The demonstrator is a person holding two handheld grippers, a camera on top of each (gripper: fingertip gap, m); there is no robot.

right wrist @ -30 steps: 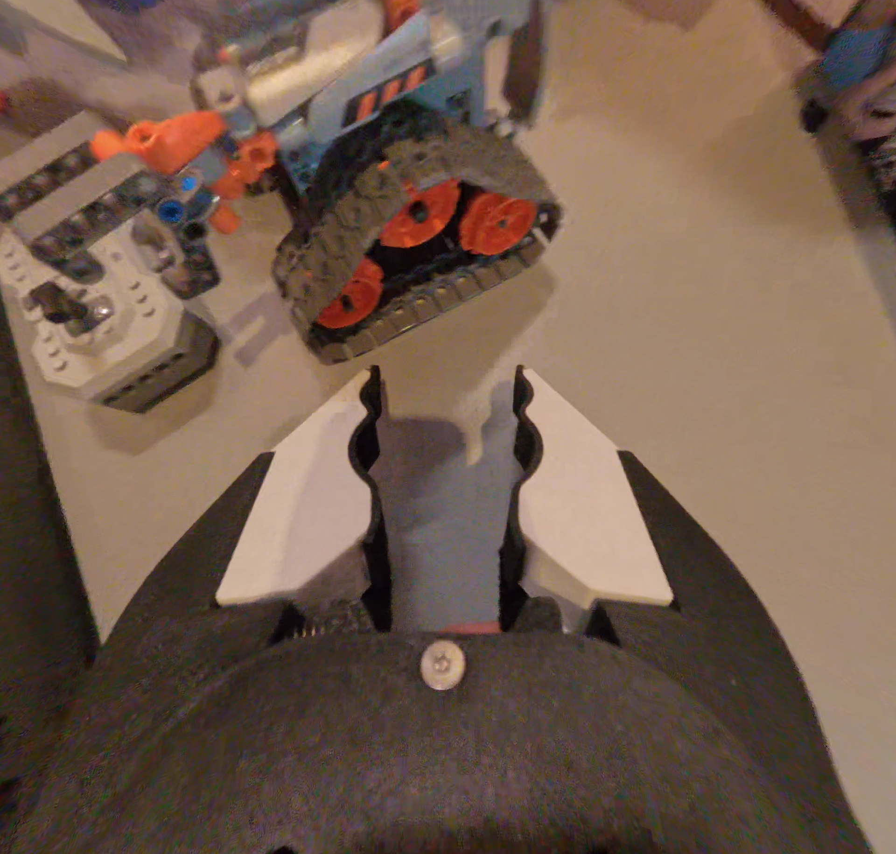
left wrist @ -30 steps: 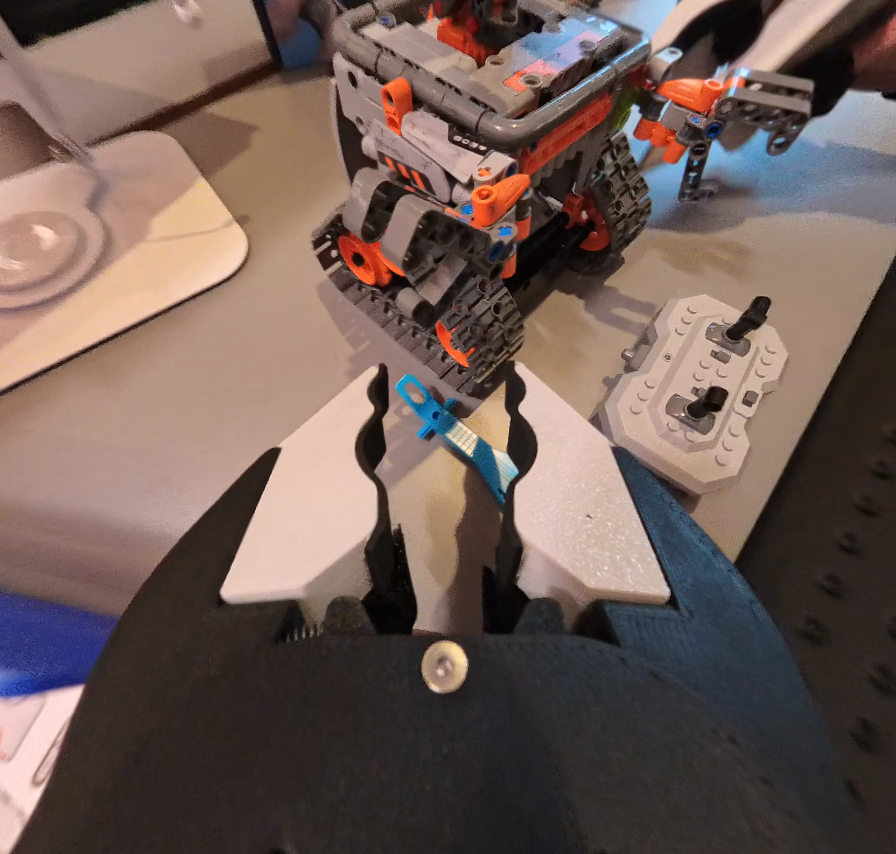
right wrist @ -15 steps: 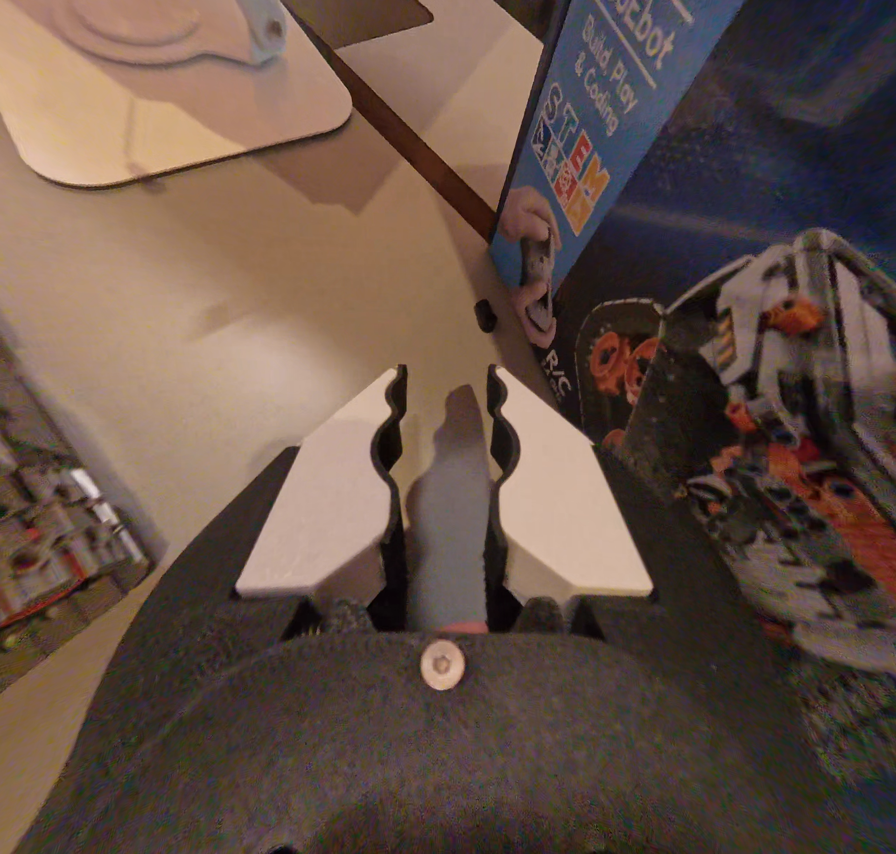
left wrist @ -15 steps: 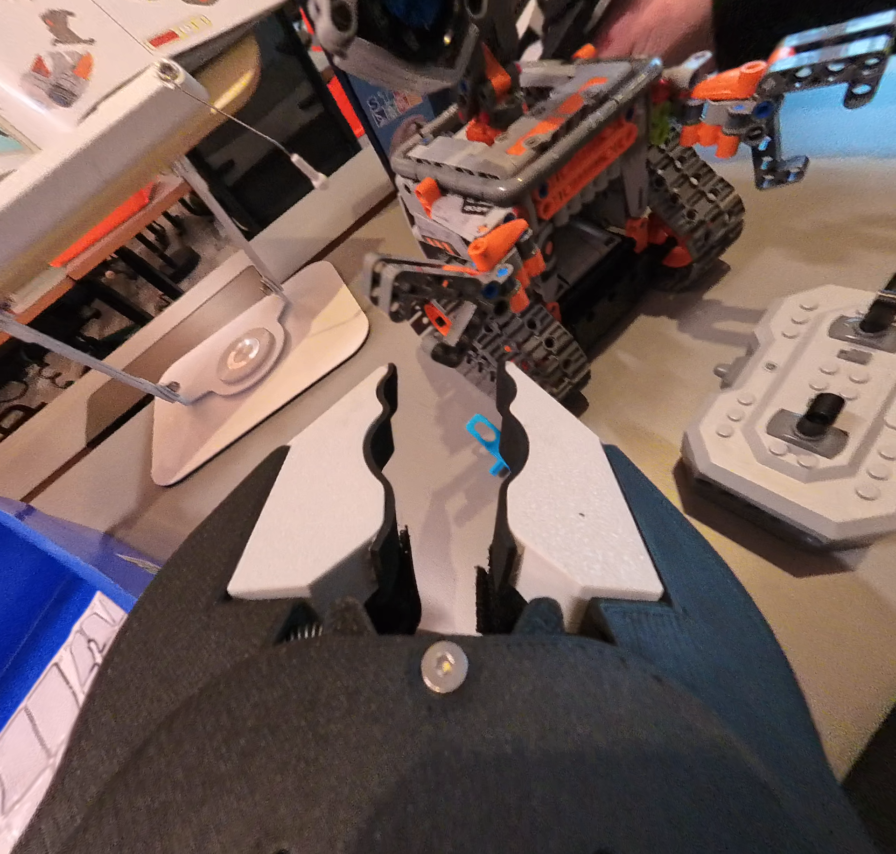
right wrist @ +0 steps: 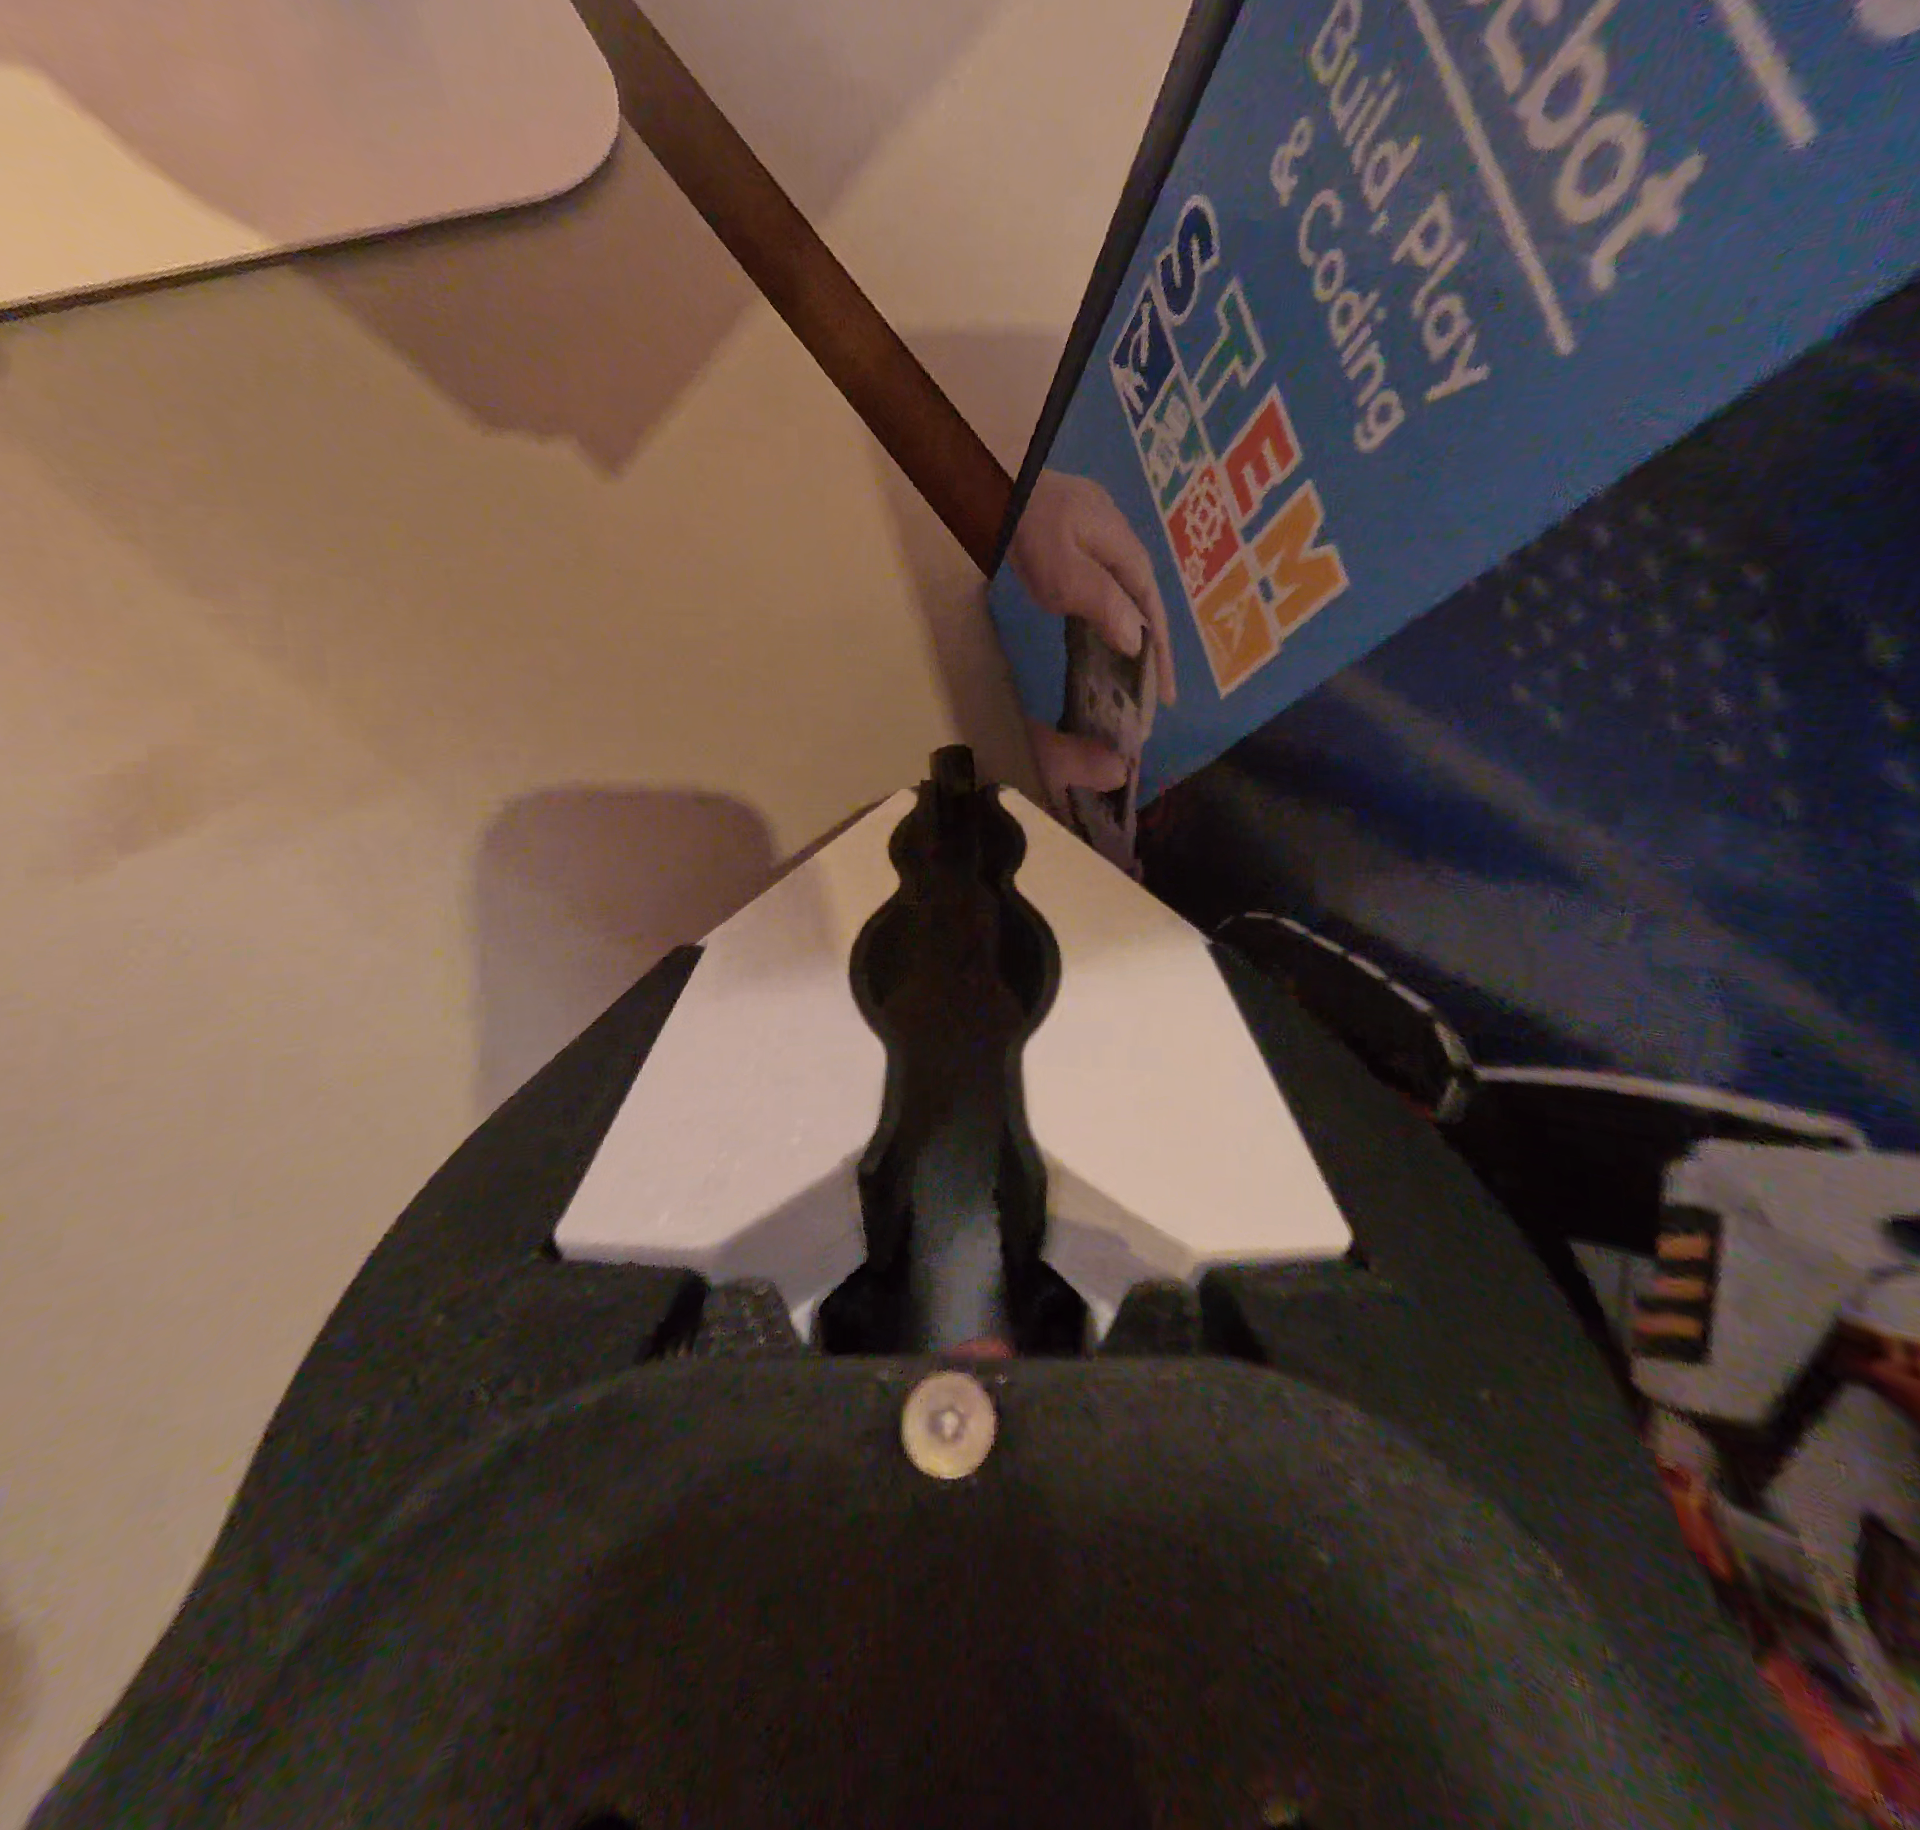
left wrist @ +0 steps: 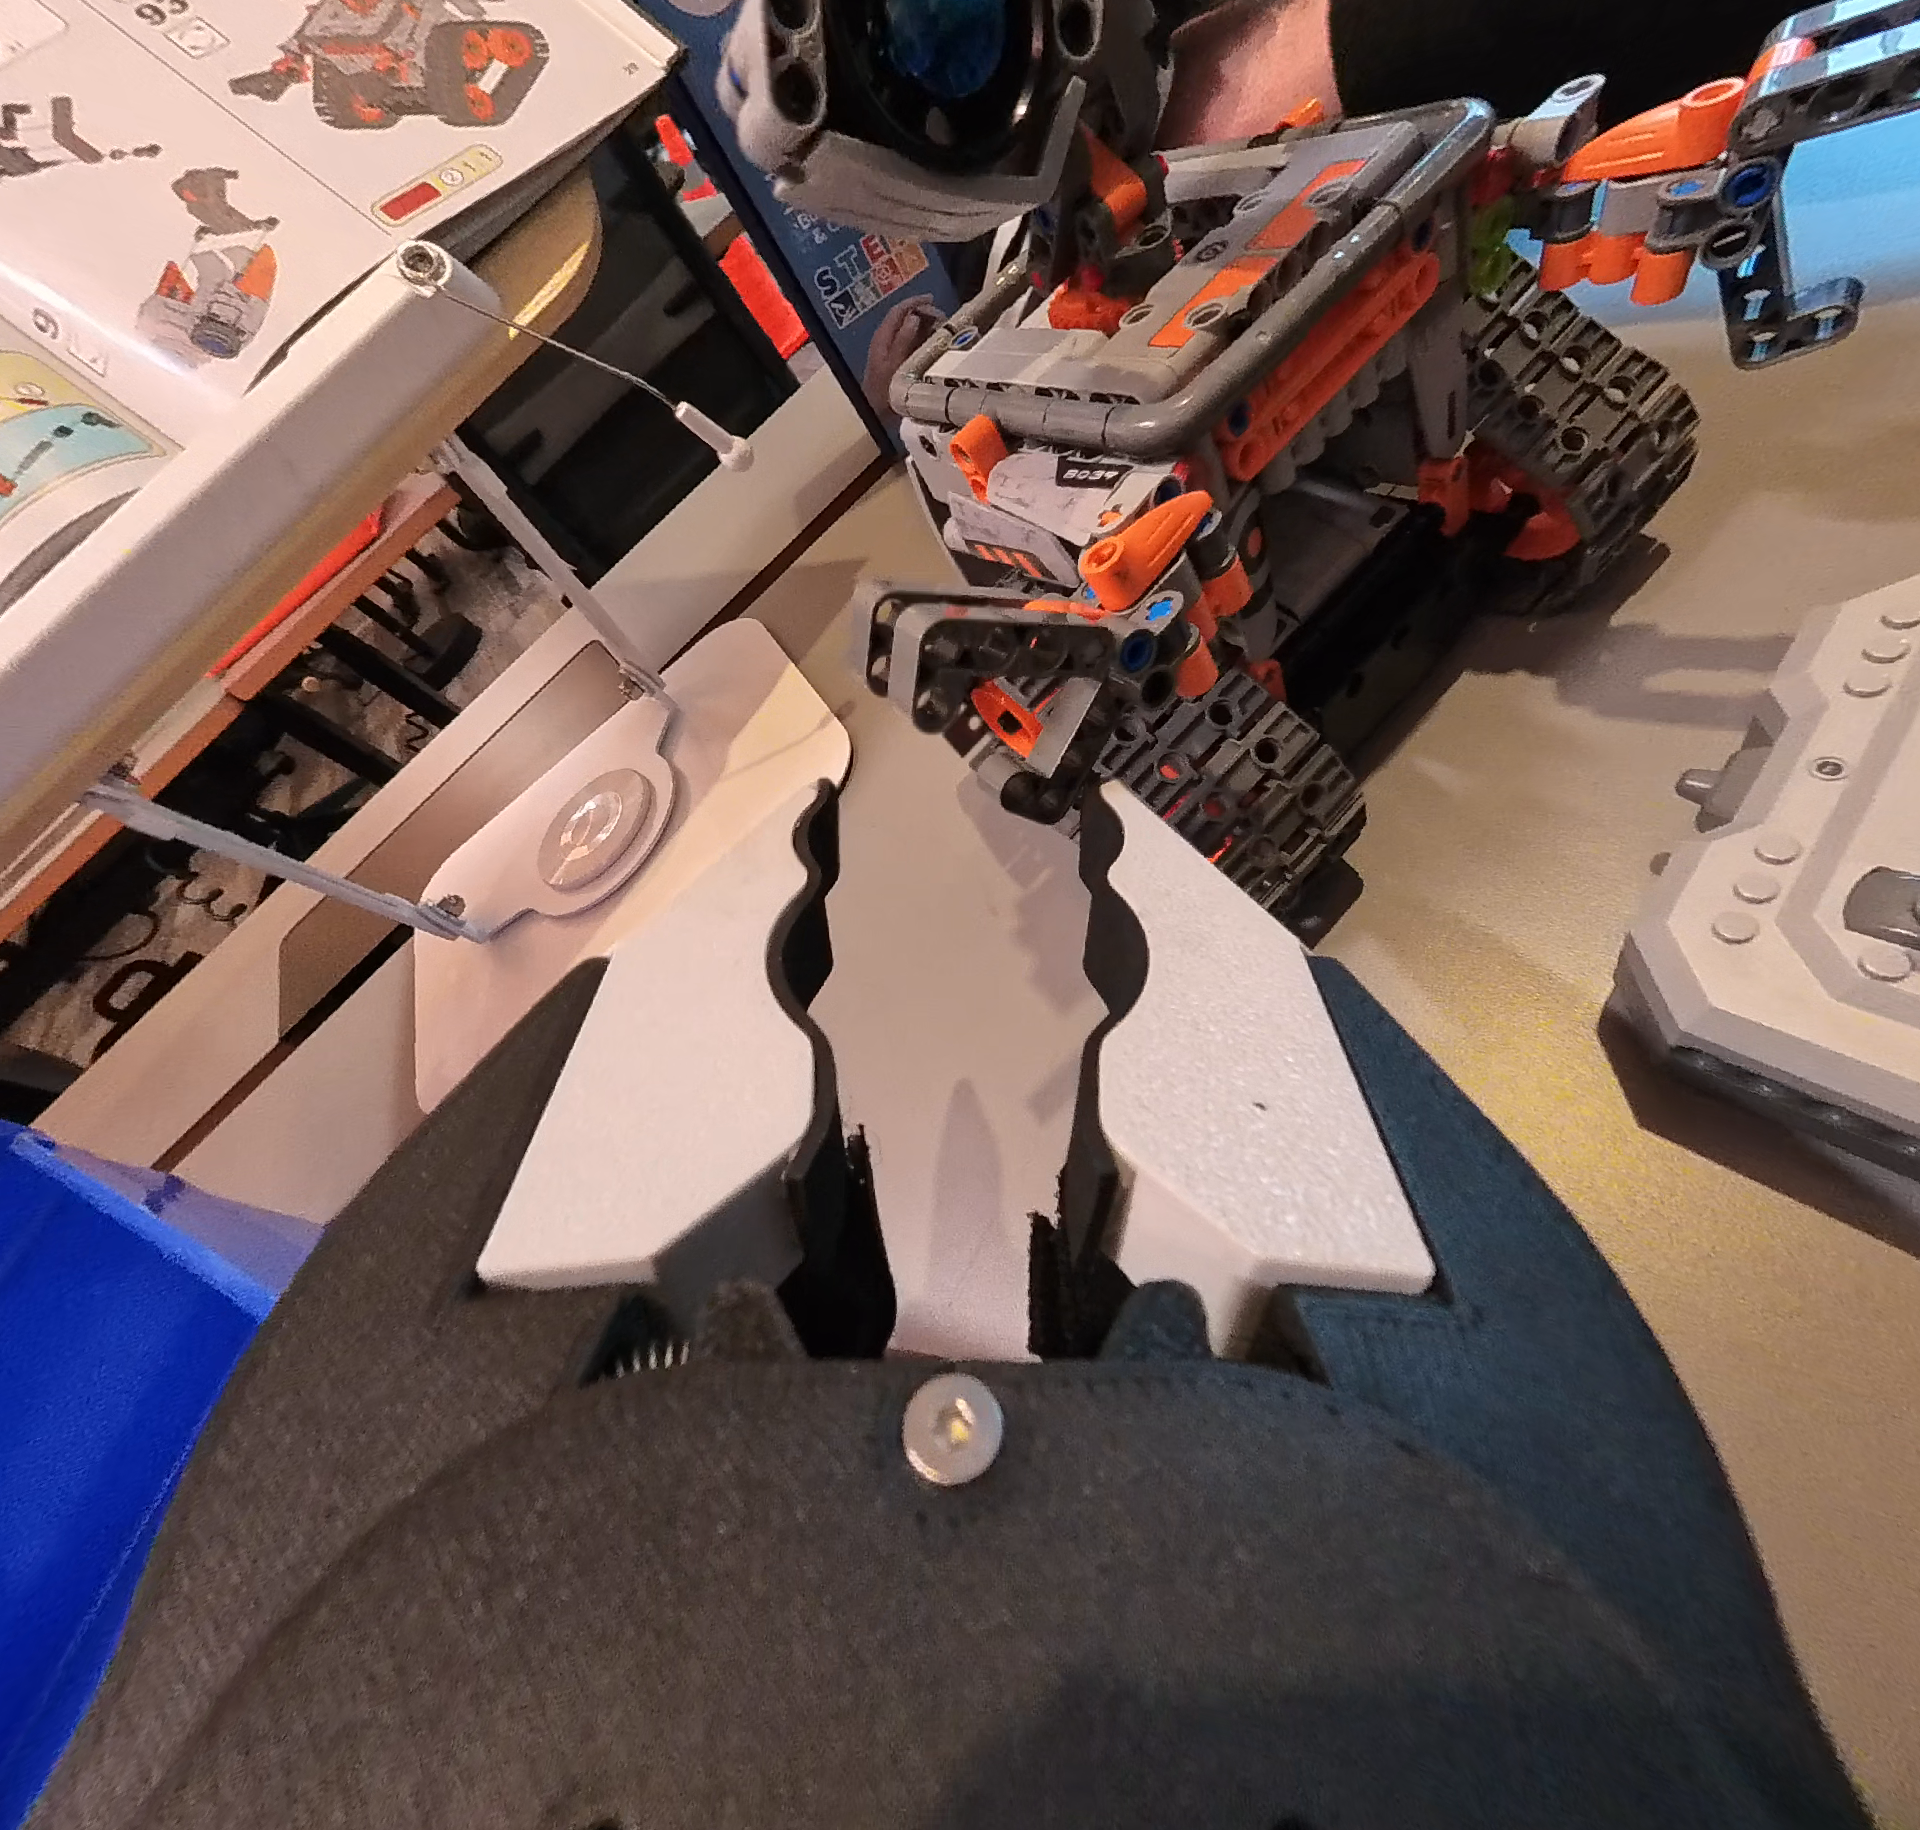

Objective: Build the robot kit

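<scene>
Left gripper [left wrist: 956, 824] gapes empty just before the tracked robot [left wrist: 1278, 492], whose claw arm nears its tips; right gripper [right wrist: 951, 793] pinches a small dark piece [right wrist: 951, 770], mostly hidden

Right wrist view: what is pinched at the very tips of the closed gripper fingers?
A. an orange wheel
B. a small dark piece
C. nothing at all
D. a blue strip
B: the right gripper has its white fingers drawn together, and a small dark piece pokes out between their tips above the beige table, beside the blue box.
</scene>
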